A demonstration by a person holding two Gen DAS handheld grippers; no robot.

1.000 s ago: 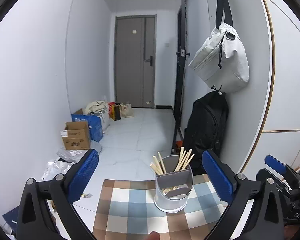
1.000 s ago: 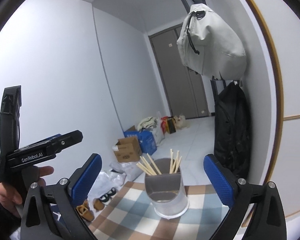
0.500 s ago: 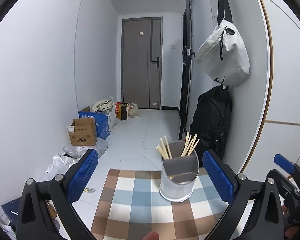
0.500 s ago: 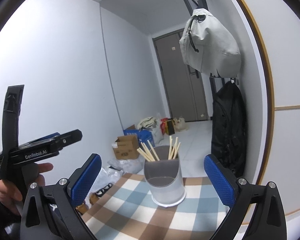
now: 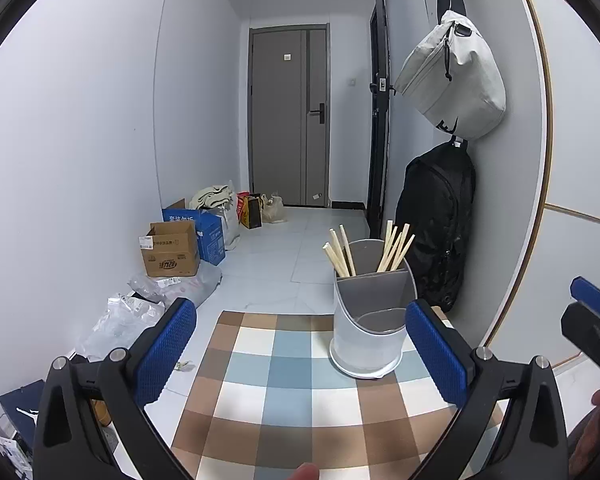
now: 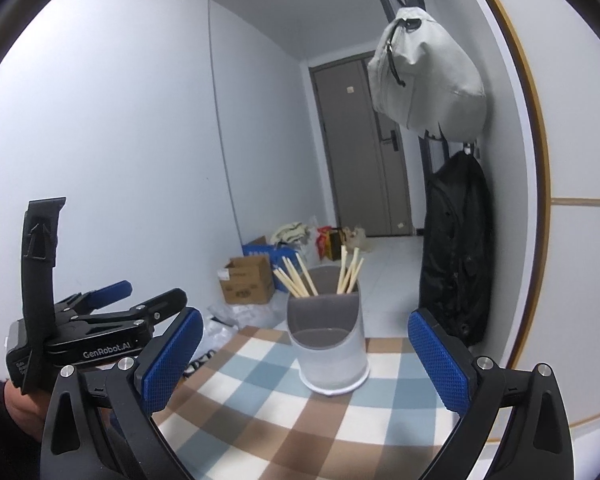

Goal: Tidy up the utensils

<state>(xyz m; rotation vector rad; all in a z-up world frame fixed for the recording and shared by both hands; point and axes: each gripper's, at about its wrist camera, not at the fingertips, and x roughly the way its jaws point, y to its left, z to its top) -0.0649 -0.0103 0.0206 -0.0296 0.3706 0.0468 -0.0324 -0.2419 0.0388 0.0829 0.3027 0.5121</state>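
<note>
A grey utensil holder (image 5: 370, 312) stands on the checked tablecloth (image 5: 300, 392) near its far edge; it also shows in the right wrist view (image 6: 328, 344). Several wooden chopsticks (image 5: 366, 248) stand in its two back compartments, and they show in the right wrist view (image 6: 320, 276) too. The low front compartment looks empty. My left gripper (image 5: 300, 344) is open and empty, just short of the holder. My right gripper (image 6: 306, 356) is open and empty, with the holder between its fingers' lines. The left gripper's body (image 6: 88, 332) shows at the right view's left.
A white bag (image 5: 456, 84) and a black backpack (image 5: 440, 232) hang on the right wall beside the table. Cardboard boxes (image 5: 172, 252) and plastic bags (image 5: 140, 308) lie on the floor to the left. A grey door (image 5: 288, 116) closes the hallway.
Both grippers have lifted and drawn back a little, so more of the tablecloth shows and the holder sits higher and further right in the left view. Both stay open.
</note>
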